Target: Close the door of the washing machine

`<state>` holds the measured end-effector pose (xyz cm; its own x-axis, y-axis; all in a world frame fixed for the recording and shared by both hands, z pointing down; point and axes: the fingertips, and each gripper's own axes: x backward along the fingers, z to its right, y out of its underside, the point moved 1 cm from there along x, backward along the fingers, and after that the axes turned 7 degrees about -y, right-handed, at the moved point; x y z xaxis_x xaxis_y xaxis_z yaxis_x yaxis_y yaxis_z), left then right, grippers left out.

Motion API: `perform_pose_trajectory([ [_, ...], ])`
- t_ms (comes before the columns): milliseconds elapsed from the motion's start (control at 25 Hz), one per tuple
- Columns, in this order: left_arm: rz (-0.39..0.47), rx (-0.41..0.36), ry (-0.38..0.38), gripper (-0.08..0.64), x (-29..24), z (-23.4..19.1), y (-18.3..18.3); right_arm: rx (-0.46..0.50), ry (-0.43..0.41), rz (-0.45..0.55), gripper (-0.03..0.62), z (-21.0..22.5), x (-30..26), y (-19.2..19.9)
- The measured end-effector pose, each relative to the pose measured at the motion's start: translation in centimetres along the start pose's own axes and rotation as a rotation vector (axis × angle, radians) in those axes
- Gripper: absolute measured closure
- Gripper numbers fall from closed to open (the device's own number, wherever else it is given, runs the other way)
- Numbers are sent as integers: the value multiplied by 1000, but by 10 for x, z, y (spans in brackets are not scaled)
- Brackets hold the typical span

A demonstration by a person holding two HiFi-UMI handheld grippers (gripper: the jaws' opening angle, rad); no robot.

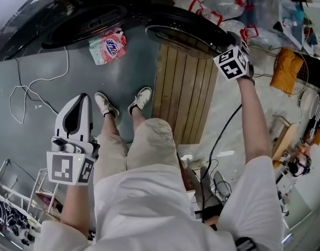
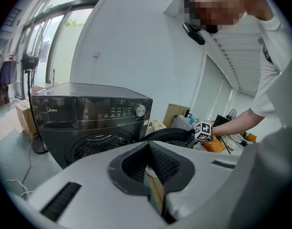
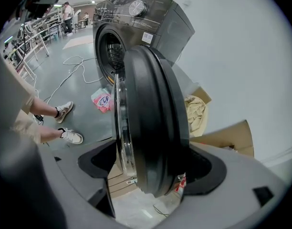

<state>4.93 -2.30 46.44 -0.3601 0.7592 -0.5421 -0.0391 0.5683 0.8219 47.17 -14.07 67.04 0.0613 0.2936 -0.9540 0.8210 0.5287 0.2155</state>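
You are clamping your right gripper (image 3: 151,175) on the free edge of the door (image 3: 151,104), its two jaws bearing on either side of the thick black rim. The door is standing wide open, swung well clear of the drum opening of the washing machine (image 2: 88,113). Your left gripper (image 2: 148,149) is hanging low beside your leg with its jaws pressed together and nothing between them.

The machine is showing the brand name "Midea" (image 2: 50,110) in pale letters on its dark front panel, left of the row of small control icons and the silver knob. A white sticker near that knob is too small to read. A pink and white detergent bag (image 1: 107,46) is lying on the floor (image 1: 55,51) just in front of the machine; its blue lettering is not coming through clearly.

You are standing on a smooth grey floor, with a slatted wooden pallet (image 1: 183,88) just beside your feet under the open door and a white cable (image 1: 32,90) looping to your left. A plain white wall (image 2: 136,46) is rising behind the machine, tall windows (image 2: 55,46) are letting in daylight, and an open cardboard box (image 3: 232,137) is sitting by the wall.
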Motion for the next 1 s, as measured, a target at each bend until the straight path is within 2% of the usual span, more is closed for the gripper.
perform_pose_trajectory([
  [640,-6,1,45,554,5,-6,-1,-74,-3,20,199,-41,10,3],
  [1000,-11,-11,68,554,12,-19,0,-114,-14,36,199,-79,14,0],
])
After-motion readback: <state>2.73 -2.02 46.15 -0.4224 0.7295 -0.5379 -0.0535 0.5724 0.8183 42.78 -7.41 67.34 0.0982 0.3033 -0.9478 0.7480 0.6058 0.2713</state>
